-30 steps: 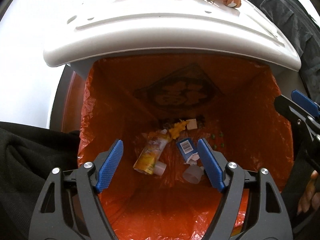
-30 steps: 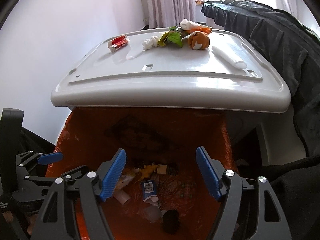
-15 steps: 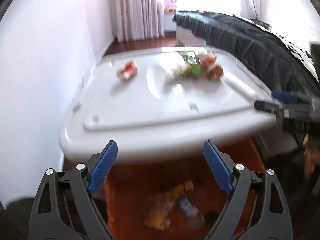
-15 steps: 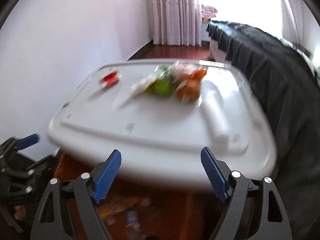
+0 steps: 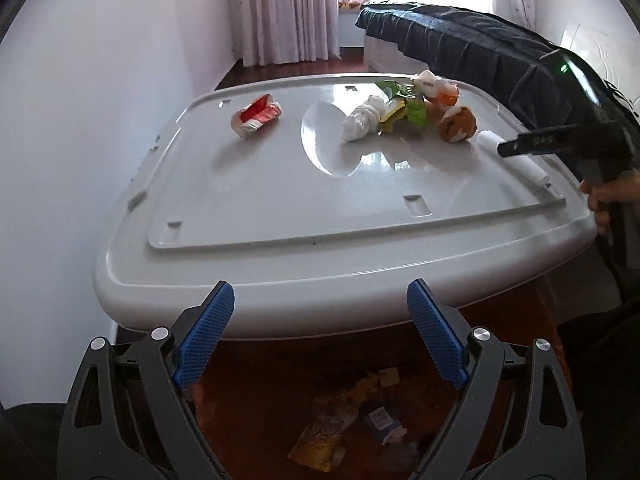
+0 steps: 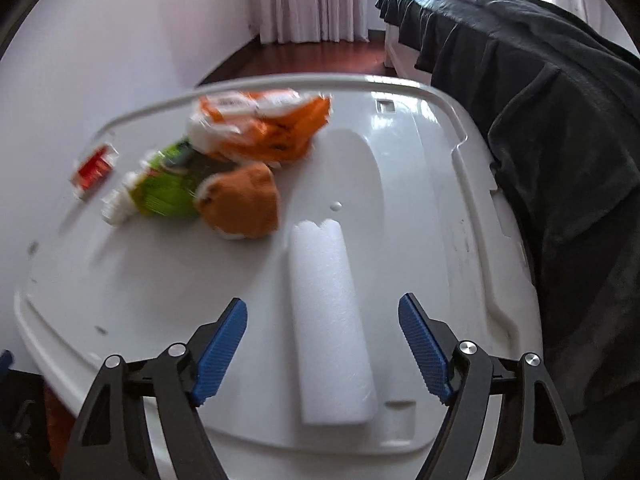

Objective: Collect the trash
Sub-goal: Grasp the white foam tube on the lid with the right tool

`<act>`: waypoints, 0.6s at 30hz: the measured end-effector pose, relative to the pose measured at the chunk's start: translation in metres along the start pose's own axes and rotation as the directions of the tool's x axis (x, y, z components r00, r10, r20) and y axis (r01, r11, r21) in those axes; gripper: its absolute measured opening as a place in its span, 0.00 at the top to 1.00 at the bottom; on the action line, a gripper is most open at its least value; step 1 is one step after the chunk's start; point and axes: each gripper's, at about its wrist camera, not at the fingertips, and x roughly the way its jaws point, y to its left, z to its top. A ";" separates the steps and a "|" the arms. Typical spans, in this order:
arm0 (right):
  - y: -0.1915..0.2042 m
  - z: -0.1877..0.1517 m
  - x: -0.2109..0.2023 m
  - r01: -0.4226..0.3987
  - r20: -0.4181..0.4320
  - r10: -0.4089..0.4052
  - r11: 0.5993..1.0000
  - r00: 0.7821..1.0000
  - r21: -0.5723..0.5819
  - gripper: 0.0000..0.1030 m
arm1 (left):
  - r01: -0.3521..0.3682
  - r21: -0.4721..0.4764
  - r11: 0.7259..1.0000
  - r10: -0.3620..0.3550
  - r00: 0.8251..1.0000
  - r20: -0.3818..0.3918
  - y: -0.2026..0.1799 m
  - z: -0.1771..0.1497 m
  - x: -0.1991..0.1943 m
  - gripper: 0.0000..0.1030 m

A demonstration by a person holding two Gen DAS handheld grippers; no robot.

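Observation:
My left gripper [image 5: 320,296] is open and holds nothing. It hangs at the near edge of the white lid [image 5: 280,200], above the orange-lined bin [image 5: 256,400], where a yellow pouch [image 5: 324,428] and a blue carton [image 5: 380,420] lie. On the lid are a red wrapper [image 5: 256,116], crumpled white paper [image 5: 362,118], a green wrapper [image 5: 412,108], an orange-white bag [image 6: 260,124] and an orange ball [image 6: 244,204]. My right gripper [image 6: 322,308] hovers over the lid's right side. Its jaws are closing, with a white foam tube [image 6: 328,300] between them, untouched by the pads.
A bed under a dark cover [image 6: 540,100] runs along the lid's right side. A white wall [image 5: 80,120] stands on the left and curtains [image 5: 292,12] at the back. A hand [image 5: 608,196] on the right gripper shows at the right edge of the left wrist view.
Both grippers lifted away from the bin's opening and tilted up toward the lid. The right one travelled forward to the foam tube. The left jaws widened.

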 end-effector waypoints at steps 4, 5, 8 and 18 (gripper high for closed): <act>0.009 -0.003 0.011 0.035 -0.031 -0.037 0.998 0.999 -0.048 0.42 | 0.015 -0.012 1.000 -0.015 1.000 0.002 -0.001 0.002 0.002 0.16; 0.010 -0.004 0.009 0.028 -0.030 -0.029 0.999 0.999 -0.040 0.49 | 0.020 -0.016 1.000 -0.020 1.000 -0.001 -0.001 0.002 0.003 0.17; 0.016 -0.008 0.003 0.021 -0.024 -0.022 0.999 0.999 -0.044 0.70 | 0.036 -0.035 0.999 -0.036 0.999 -0.015 0.001 0.002 0.007 0.16; 0.007 -0.018 -0.024 -0.151 0.012 0.151 0.969 0.988 0.194 0.79 | 0.032 -0.054 0.998 -0.034 0.999 -0.041 0.009 -0.002 0.006 0.16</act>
